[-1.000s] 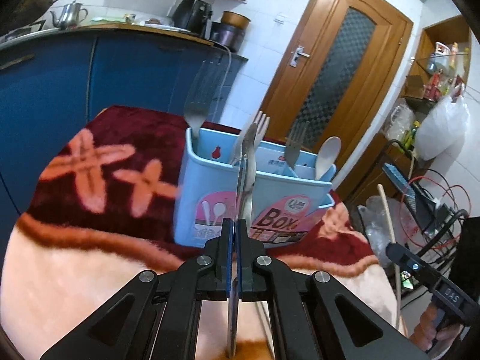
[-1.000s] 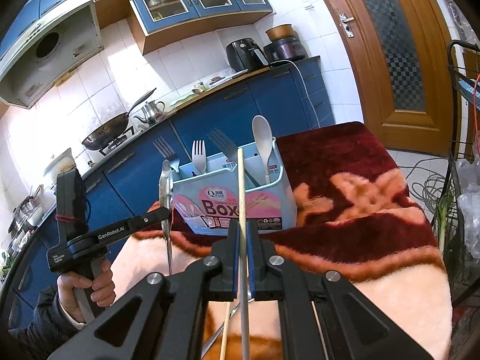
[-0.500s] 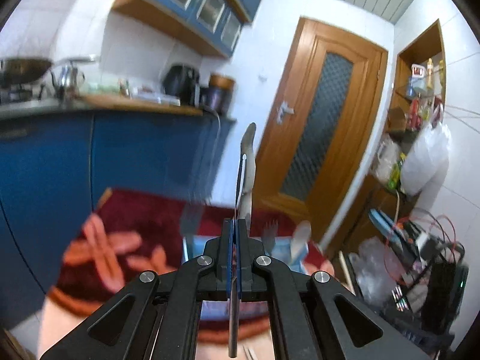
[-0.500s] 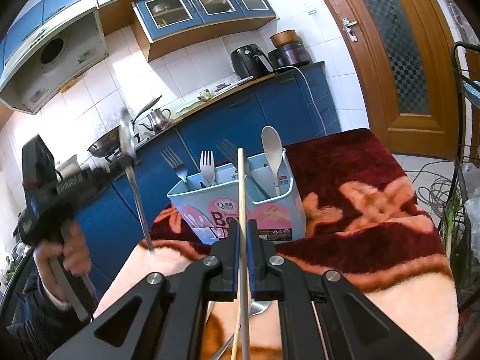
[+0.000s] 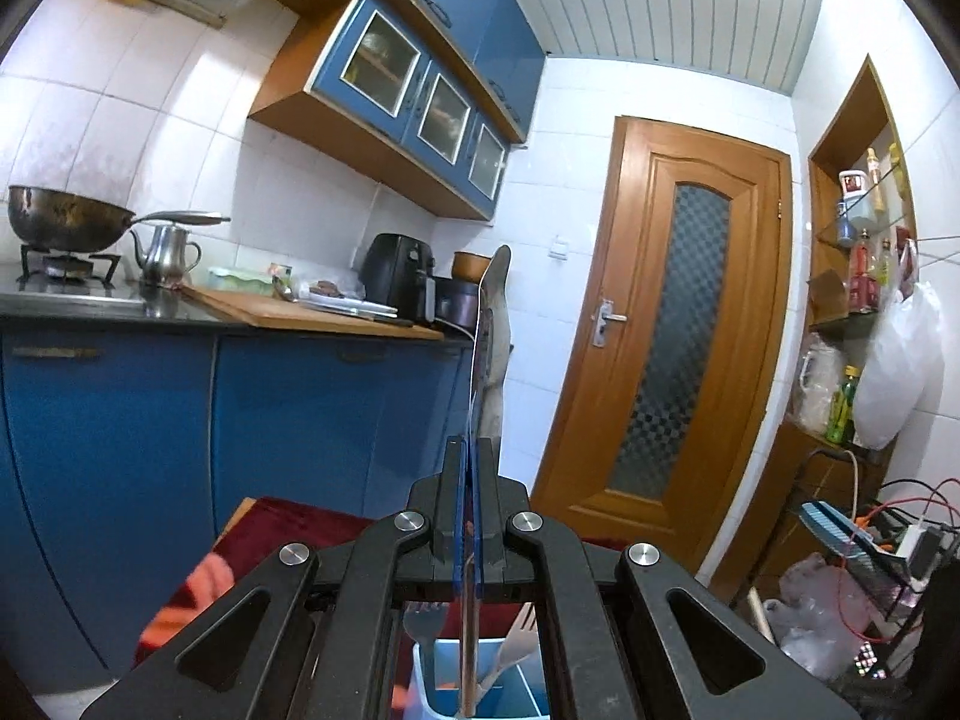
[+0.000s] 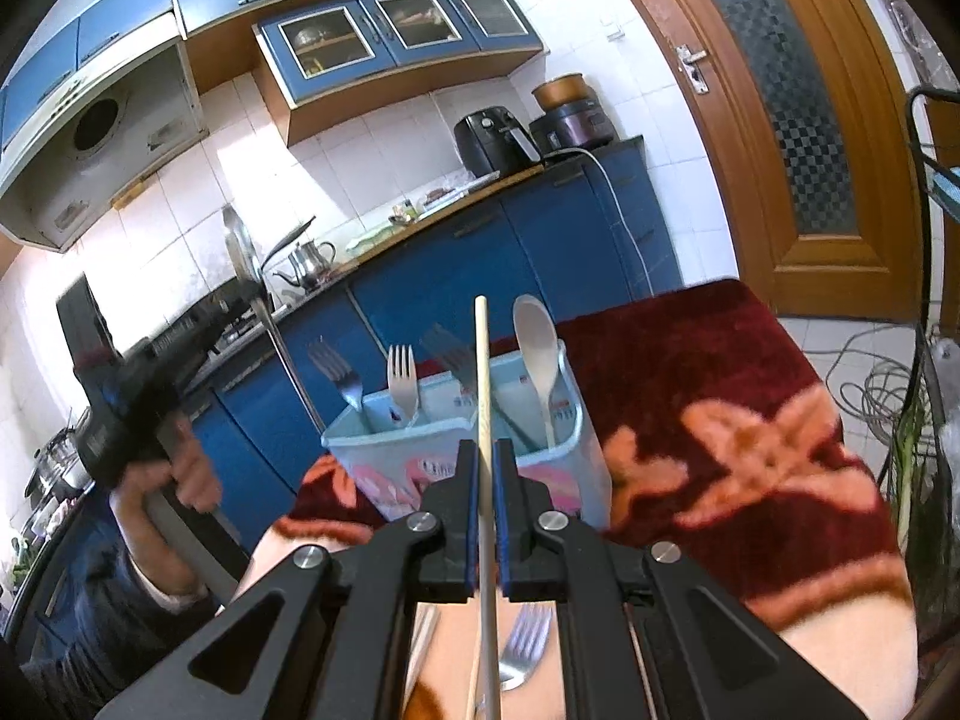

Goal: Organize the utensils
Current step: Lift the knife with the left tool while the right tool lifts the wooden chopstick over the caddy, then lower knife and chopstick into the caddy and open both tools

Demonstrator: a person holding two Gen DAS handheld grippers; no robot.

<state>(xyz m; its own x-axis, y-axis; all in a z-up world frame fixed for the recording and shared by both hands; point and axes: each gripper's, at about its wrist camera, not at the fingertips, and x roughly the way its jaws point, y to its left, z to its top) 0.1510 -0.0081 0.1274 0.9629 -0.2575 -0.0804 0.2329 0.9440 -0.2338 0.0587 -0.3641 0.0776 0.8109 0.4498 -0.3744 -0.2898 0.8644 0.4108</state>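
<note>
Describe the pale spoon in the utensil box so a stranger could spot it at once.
Find the dark red blanket in front of the blue cabinets; on it stands a light blue utensil box. The pale spoon stands bowl-up in the box's right end. Its neighbours in the box are all forks, so it is the only rounded, tineless head.

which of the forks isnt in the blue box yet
The metal fork lying flat on the blanket, just below the right tool; the other forks stand upright in the blue box.
</note>
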